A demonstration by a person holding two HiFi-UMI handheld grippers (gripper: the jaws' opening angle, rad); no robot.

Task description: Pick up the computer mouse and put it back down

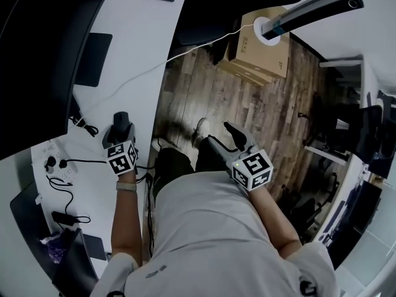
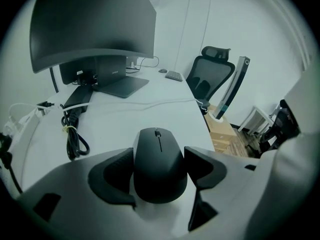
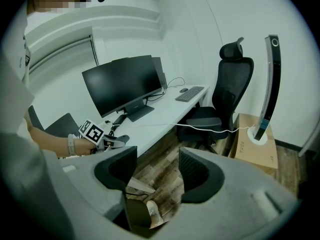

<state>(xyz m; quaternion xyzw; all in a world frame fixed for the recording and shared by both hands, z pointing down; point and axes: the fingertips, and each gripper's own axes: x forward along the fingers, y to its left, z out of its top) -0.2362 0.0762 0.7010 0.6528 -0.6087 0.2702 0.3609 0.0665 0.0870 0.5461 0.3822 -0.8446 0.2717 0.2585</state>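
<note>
The left gripper (image 2: 160, 158) clamps a black computer mouse (image 2: 158, 176) between its dark jaws above a white bench (image 2: 130, 121), with a bundled black cable (image 2: 75, 140) to the left, a curved monitor (image 2: 90, 24) behind and an office chair (image 2: 210, 75) beyond the bench's edge

Computer mouse (image 2: 159, 166): black, smooth, scroll wheel facing away; level, pinched between the left gripper's (image 2: 159, 156) jaws, over the white desk (image 2: 150, 115).
</note>
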